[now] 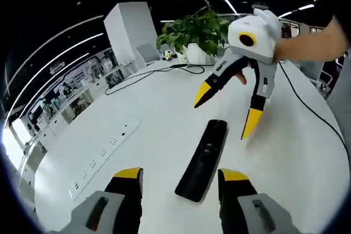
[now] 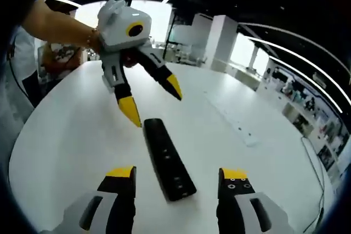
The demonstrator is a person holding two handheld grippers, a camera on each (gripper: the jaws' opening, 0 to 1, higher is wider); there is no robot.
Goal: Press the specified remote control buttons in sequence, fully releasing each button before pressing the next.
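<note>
A long black remote control (image 1: pixel 203 159) lies flat on the white table (image 1: pixel 137 108). In the left gripper view my left gripper (image 1: pixel 181 175) stands open, its yellow-tipped jaws on either side of the remote's near end. My right gripper (image 1: pixel 226 115) hangs open above the remote's far end, not touching it. In the right gripper view the same remote (image 2: pixel 168 159) runs away between my open right gripper (image 2: pixel 178 173) jaws. The left gripper (image 2: pixel 152 103) hovers open just over the remote's far end, held by a person's hand.
A potted green plant (image 1: pixel 196 32) stands at the table's far edge, with a black cable (image 1: pixel 148 76) trailing from it. A recessed socket strip (image 1: pixel 101 154) lies to the left. A second cable (image 1: pixel 307 108) crosses the right side. Shelves and white pillars stand beyond.
</note>
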